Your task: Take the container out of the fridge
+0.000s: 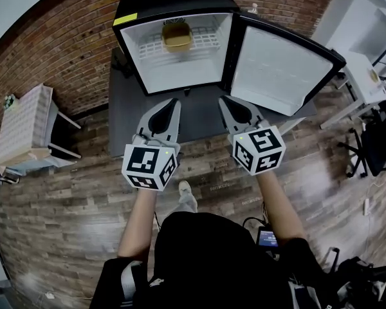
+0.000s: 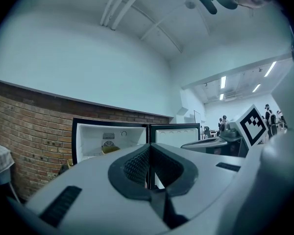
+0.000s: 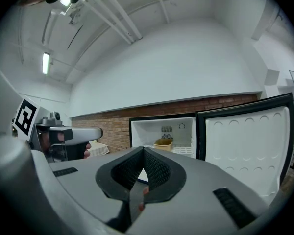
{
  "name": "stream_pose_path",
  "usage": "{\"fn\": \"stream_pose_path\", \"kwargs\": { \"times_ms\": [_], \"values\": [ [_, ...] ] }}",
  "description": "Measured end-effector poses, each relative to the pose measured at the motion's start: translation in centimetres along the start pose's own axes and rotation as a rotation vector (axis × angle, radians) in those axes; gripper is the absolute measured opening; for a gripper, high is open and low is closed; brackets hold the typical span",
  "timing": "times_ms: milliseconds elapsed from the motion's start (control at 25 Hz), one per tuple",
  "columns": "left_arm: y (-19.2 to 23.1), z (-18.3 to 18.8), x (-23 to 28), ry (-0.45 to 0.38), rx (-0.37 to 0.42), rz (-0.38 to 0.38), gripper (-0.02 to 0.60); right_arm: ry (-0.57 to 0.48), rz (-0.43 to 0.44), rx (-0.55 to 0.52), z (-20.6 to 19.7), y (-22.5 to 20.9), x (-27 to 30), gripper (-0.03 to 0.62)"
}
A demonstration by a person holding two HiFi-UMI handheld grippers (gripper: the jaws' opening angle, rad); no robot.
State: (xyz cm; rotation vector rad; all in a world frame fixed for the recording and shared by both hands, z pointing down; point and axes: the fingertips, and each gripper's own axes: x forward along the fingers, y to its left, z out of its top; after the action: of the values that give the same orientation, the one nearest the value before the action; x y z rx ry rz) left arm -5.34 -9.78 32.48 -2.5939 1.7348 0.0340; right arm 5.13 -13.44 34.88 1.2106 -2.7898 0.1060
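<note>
A small fridge (image 1: pixel 136 56) stands open against the brick wall, its door (image 1: pixel 280 69) swung out to the right. A yellow container (image 1: pixel 177 36) sits on the white wire shelf at the back of it; it also shows in the left gripper view (image 2: pixel 109 150) and the right gripper view (image 3: pixel 163 143). My left gripper (image 1: pixel 174 101) and right gripper (image 1: pixel 225 99) are held side by side in front of the fridge, short of its opening and pointing at it. Both have their jaws together with nothing between them (image 2: pixel 149 145) (image 3: pixel 143 149).
The fridge rests on a dark grey platform (image 1: pixel 123 118) above the wood floor. A white checked table (image 1: pixel 26 124) stands at the left. A white desk (image 1: pixel 363 76) and a black chair (image 1: pixel 378 143) are at the right, beyond the open door.
</note>
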Motion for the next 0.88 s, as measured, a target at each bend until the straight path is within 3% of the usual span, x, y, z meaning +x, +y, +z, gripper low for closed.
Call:
{"fn": "stream_pose_path", "kwargs": {
  "times_ms": [880],
  "values": [
    [15.1, -0.6, 12.0, 0.014, -0.012, -0.084, 0.014, 0.028, -0.059, 0.010, 2.6, -3.9, 18.3, 0.040]
  ]
}}
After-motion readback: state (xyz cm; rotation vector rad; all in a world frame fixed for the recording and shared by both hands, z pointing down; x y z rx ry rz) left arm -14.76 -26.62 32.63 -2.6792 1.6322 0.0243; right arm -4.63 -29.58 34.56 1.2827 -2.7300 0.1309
